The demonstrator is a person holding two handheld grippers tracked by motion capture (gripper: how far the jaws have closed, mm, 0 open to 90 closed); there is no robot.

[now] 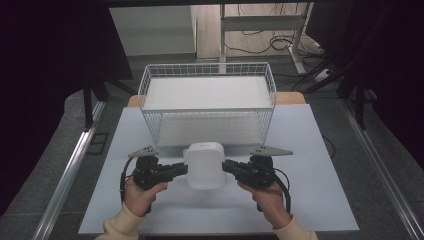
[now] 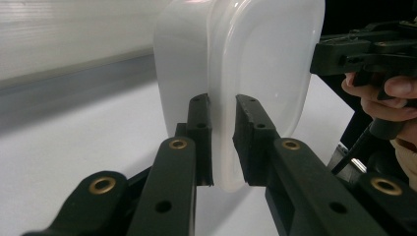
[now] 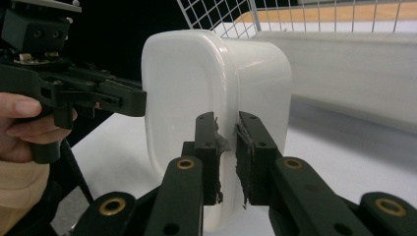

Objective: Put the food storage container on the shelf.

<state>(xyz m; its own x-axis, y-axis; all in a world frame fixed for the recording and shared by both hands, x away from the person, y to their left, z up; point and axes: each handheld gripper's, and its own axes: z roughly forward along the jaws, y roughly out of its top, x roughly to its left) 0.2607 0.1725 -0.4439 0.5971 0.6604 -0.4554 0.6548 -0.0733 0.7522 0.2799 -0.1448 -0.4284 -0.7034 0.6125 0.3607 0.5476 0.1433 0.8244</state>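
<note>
A white translucent plastic container (image 1: 204,165) with a lid hangs just above the white table, held from both sides. My left gripper (image 1: 184,169) is shut on the rim at its left side; in the left gripper view the pads (image 2: 204,130) pinch the lid edge of the container (image 2: 246,64). My right gripper (image 1: 225,166) is shut on the rim at the opposite side, and the right gripper view has its pads (image 3: 248,142) clamped on the container (image 3: 196,83) rim. Each gripper view also has the other hand and its gripper beyond the container.
A white wire basket (image 1: 207,111) stands just behind the container, its open top facing up. The white board (image 1: 310,200) covers the table around my hands. Dark curtains and metal rails flank the table.
</note>
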